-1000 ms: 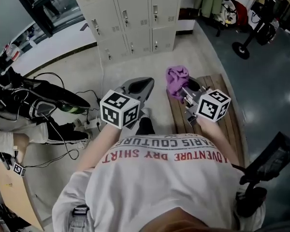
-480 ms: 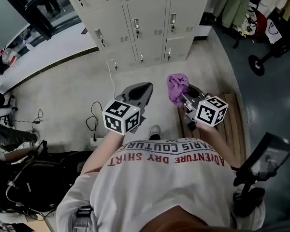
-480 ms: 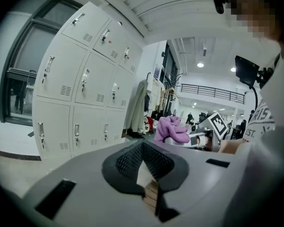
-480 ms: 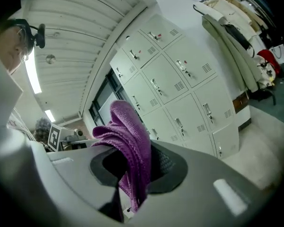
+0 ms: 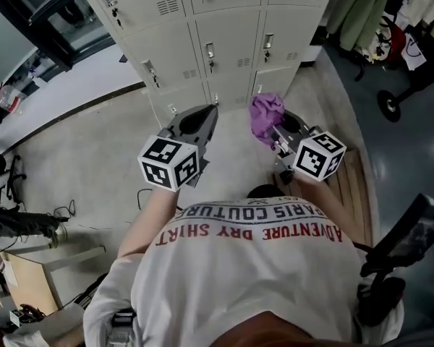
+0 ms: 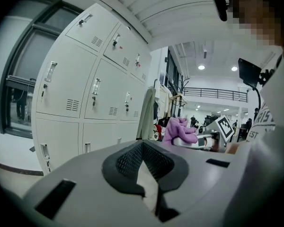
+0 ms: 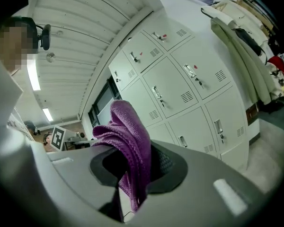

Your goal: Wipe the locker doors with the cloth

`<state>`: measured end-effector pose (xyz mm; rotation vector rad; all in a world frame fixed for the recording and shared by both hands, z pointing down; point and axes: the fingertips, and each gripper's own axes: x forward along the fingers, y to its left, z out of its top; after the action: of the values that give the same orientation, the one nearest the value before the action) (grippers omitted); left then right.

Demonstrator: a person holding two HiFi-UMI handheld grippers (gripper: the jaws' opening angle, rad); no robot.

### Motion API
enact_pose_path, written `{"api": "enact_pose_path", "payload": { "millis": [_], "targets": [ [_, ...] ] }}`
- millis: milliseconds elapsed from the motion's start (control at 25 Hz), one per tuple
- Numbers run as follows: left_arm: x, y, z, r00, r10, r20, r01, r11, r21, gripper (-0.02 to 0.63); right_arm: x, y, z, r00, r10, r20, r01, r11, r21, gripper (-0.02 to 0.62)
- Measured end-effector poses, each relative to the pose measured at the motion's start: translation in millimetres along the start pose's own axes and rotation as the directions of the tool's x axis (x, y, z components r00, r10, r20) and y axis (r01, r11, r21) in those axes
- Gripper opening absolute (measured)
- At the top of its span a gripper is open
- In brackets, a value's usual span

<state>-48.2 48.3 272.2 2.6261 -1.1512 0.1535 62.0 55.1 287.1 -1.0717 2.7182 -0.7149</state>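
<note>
Grey-white locker doors point(image 5: 224, 49) stand ahead at the top of the head view, and they fill the left gripper view point(image 6: 85, 93) and the right gripper view point(image 7: 180, 93). A purple cloth point(image 5: 264, 114) point(image 7: 125, 131) is bunched at the tip of my right gripper point(image 5: 276, 127) point(image 7: 146, 150), which is shut on it and held short of the lower doors. My left gripper point(image 5: 205, 116) point(image 6: 142, 145) is level with it on the left, shut with nothing between its pads, and points at the lockers. The cloth point(image 6: 180, 130) also shows in the left gripper view.
A wooden slatted bench point(image 5: 354, 183) lies on the floor at the right. Clothes point(image 5: 362, 13) hang right of the lockers, near a wheeled stand point(image 5: 390, 103). A black device point(image 5: 405, 244) is at lower right. Cables point(image 5: 29, 219) lie at the left. A dark window frame point(image 5: 36, 20) is at upper left.
The person has stepped toward the lockers, which now fill more of the top of the view. Both grippers came forward with them. The cloth stays held in the right gripper.
</note>
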Motion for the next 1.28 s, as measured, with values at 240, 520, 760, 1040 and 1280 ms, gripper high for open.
{"api": "enact_pose_path", "payload": {
  "millis": [240,520,760,1040,1280],
  "targets": [
    [24,35,3,1.0,0.012,0.007,-0.012,0.999,-0.04,0.002,37,-28,5,0.999,-0.014,-0.04,0.015,1.0,0.021,0.072],
    [48,99,8,0.996,0.091,-0.006,-0.091,0.994,-0.061,0.002,121,-64,22,0.997,0.049,-0.058,-0.048,0.999,0.027,0.072],
    [81,163,4,0.988,0.154,-0.029,-0.156,0.983,-0.097,0.002,186,-112,19,0.995,0.038,-0.095,-0.037,0.999,0.018,0.072],
    [124,209,8,0.985,0.17,-0.03,-0.172,0.979,-0.106,0.002,235,-159,36,0.996,0.017,-0.085,-0.016,1.0,0.019,0.072],
    [145,229,-6,0.984,0.168,-0.062,-0.175,0.974,-0.146,0.002,263,-189,28,0.995,0.011,-0.096,-0.005,0.998,0.07,0.072]
  ]
}}
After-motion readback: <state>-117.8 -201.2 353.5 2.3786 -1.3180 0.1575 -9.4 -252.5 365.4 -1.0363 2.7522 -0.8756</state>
